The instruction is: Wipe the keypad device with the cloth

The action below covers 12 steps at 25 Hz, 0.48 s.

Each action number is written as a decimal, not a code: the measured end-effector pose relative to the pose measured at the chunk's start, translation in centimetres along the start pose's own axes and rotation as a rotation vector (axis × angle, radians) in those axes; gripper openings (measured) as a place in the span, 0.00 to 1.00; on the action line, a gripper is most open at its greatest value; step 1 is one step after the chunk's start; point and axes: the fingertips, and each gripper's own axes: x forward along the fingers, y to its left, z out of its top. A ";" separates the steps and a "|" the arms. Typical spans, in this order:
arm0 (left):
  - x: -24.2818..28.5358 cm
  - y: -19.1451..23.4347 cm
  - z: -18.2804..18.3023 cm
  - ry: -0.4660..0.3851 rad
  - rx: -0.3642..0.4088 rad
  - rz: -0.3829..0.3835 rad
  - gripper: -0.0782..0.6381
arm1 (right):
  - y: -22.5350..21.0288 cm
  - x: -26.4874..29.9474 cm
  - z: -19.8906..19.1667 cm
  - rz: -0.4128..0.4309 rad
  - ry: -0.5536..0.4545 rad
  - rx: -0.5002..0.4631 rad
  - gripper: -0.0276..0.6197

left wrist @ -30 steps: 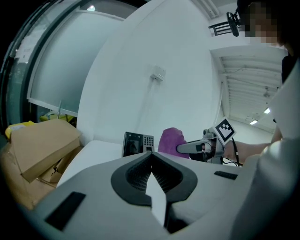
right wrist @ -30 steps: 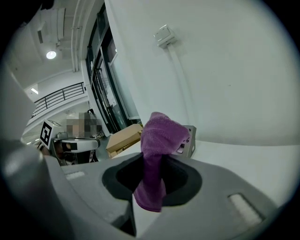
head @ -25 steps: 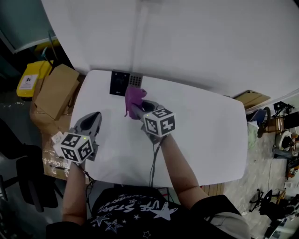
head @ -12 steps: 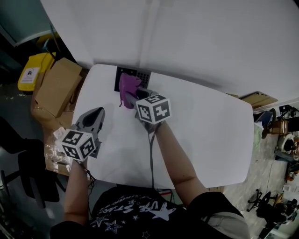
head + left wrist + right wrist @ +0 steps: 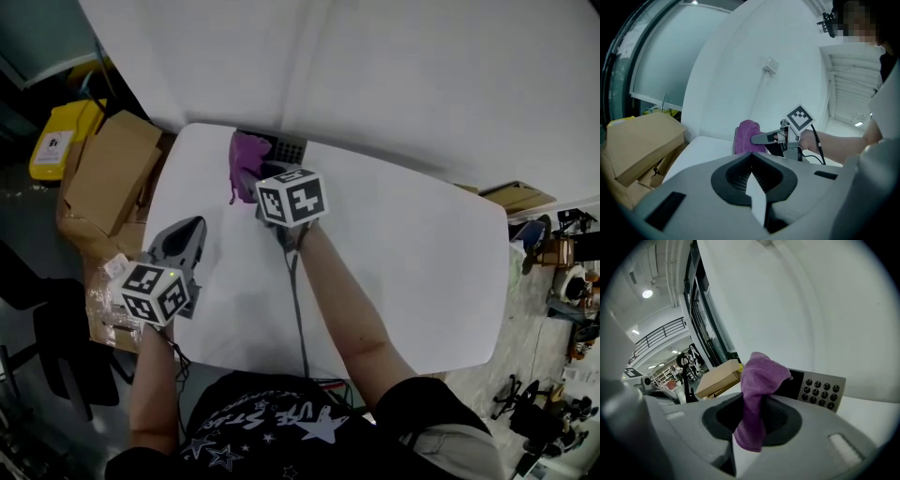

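Gripping one purple cloth (image 5: 246,159) at one keypad device (image 5: 820,389), the right hand-held gripper (image 5: 255,187); left hand-held gripper (image 5: 187,234) closed, empty.

Both units on my feed have light grey moulded shells. The left gripper (image 5: 751,159) has black ribbed lining round the jaw recess and a dark rectangular slot on each side of the shell. The right gripper (image 5: 753,401) is the same build, but I see its slots as pale. Each carries a white cube with black square markers: left cube (image 5: 150,292), right cube (image 5: 292,195). A black cable (image 5: 298,300) comes off the right unit and a thinner dark lead (image 5: 174,354) off the left. The operator wears a black short-sleeved T-shirt (image 5: 272,424) with white stars and lettering.
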 end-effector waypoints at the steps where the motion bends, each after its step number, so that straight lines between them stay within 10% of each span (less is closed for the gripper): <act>1: -0.1 0.2 0.0 0.002 -0.002 0.003 0.12 | -0.1 0.2 -0.1 -0.003 0.005 0.006 0.19; 12: -0.5 0.9 -0.1 0.002 -0.012 0.013 0.12 | -2.0 0.6 -1.0 -0.059 0.026 0.074 0.19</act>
